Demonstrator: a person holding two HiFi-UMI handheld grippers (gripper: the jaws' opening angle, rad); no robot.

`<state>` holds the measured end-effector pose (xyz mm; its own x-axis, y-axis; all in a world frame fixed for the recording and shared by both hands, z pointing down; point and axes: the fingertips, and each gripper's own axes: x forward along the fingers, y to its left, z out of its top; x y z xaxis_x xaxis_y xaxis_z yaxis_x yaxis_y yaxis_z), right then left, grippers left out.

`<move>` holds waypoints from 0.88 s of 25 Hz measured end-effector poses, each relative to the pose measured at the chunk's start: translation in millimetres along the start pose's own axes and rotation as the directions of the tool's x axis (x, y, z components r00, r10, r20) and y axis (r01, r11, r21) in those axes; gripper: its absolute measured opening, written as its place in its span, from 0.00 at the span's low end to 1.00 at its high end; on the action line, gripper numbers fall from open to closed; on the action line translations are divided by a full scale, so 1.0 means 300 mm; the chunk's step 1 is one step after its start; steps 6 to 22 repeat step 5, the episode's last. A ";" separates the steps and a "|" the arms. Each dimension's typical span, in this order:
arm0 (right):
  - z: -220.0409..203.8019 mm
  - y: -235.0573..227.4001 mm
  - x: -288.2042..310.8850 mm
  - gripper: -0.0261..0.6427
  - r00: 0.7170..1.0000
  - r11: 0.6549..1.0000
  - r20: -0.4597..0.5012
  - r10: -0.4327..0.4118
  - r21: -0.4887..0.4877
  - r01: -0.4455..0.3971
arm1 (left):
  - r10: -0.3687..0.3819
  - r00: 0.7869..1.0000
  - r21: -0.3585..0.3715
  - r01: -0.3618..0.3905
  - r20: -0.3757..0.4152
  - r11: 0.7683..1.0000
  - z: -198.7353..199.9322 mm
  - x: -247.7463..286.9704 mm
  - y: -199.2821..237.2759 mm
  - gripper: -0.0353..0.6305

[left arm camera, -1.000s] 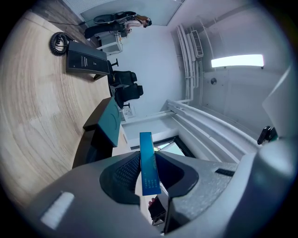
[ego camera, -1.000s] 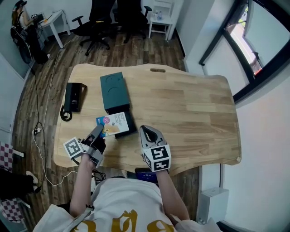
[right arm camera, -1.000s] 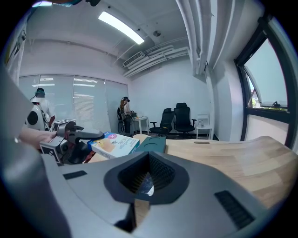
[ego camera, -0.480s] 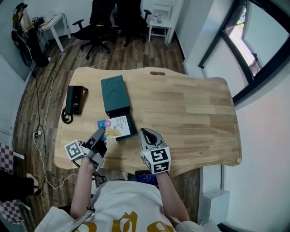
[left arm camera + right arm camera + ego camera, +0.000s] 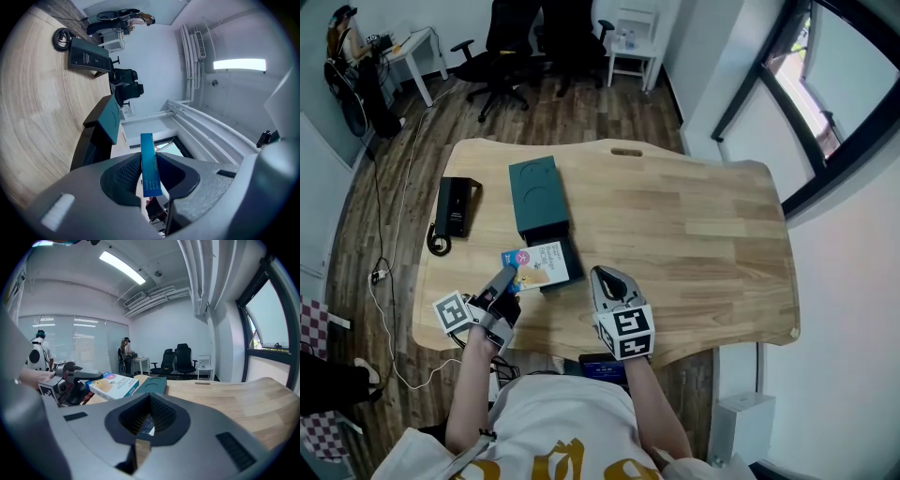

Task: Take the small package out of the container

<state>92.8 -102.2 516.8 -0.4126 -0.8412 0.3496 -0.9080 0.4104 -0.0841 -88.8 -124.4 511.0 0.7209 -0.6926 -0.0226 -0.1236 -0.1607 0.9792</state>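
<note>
Gripping the small package [image 5: 541, 264] by its blue edge with the left gripper [image 5: 506, 276]. Holding it up over the open end of the dark green container [image 5: 536, 192], near the front left corner of the table [image 5: 703, 225]. Keeping the right gripper [image 5: 603, 276] pinched together on nothing, close to the front edge.

An office, shown by black swivel chairs [image 5: 511, 28], a white desk [image 5: 417, 42] and glass partitions [image 5: 89, 338].
</note>
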 end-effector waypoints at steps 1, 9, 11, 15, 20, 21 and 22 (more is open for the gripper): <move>-0.001 -0.004 0.000 0.04 1.000 1.000 0.000 -0.001 0.000 0.001 | 0.003 1.000 0.003 -0.003 -0.001 1.000 0.000 0.002 0.002 0.20; -0.002 -0.008 0.004 0.04 1.000 1.000 -0.002 0.002 0.002 -0.002 | 0.013 1.000 0.008 -0.013 -0.003 1.000 0.001 0.005 0.010 0.20; -0.002 -0.008 0.004 0.04 1.000 1.000 -0.002 0.002 0.002 -0.002 | 0.013 1.000 0.008 -0.013 -0.003 1.000 0.001 0.005 0.010 0.20; -0.002 -0.008 0.004 0.04 1.000 1.000 -0.002 0.002 0.002 -0.002 | 0.013 1.000 0.008 -0.013 -0.003 1.000 0.001 0.005 0.010 0.20; -0.002 -0.008 0.004 0.04 1.000 1.000 -0.002 0.002 0.002 -0.002 | 0.013 1.000 0.008 -0.013 -0.003 1.000 0.001 0.005 0.010 0.20; -0.002 -0.008 0.004 0.04 1.000 1.000 -0.002 0.002 0.002 -0.002 | 0.013 1.000 0.008 -0.013 -0.003 1.000 0.001 0.005 0.010 0.20; -0.002 -0.008 0.004 0.04 1.000 1.000 -0.002 0.002 0.002 -0.002 | 0.013 1.000 0.008 -0.013 -0.003 1.000 0.001 0.005 0.010 0.20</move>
